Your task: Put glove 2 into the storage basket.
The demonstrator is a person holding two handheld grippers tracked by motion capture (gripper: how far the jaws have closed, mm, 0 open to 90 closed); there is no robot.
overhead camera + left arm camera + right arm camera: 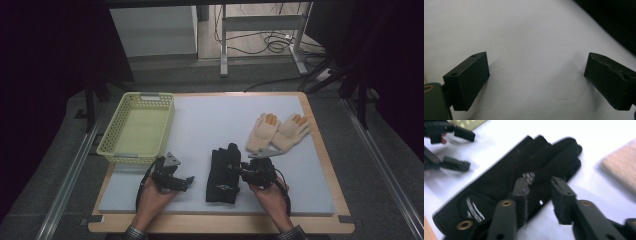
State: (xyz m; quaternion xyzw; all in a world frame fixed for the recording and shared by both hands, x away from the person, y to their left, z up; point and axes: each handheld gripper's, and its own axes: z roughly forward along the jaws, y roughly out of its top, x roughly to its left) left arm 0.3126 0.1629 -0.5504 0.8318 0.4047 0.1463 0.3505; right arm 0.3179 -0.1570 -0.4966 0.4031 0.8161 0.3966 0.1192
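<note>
Right hand-held gripper [539,195] jaws partly parted over black gloves [506,187], gripping nothing, left hand-held gripper [536,80] wide open, empty

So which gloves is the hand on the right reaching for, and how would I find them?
Start at the white foam mat covering the wooden table, with a yellow basket at its left. In the mat's front middle lie the black gloves, right beside the right gripper. They are dark with small white markings, while the cream gloves farther back have orange fingertips.
</note>
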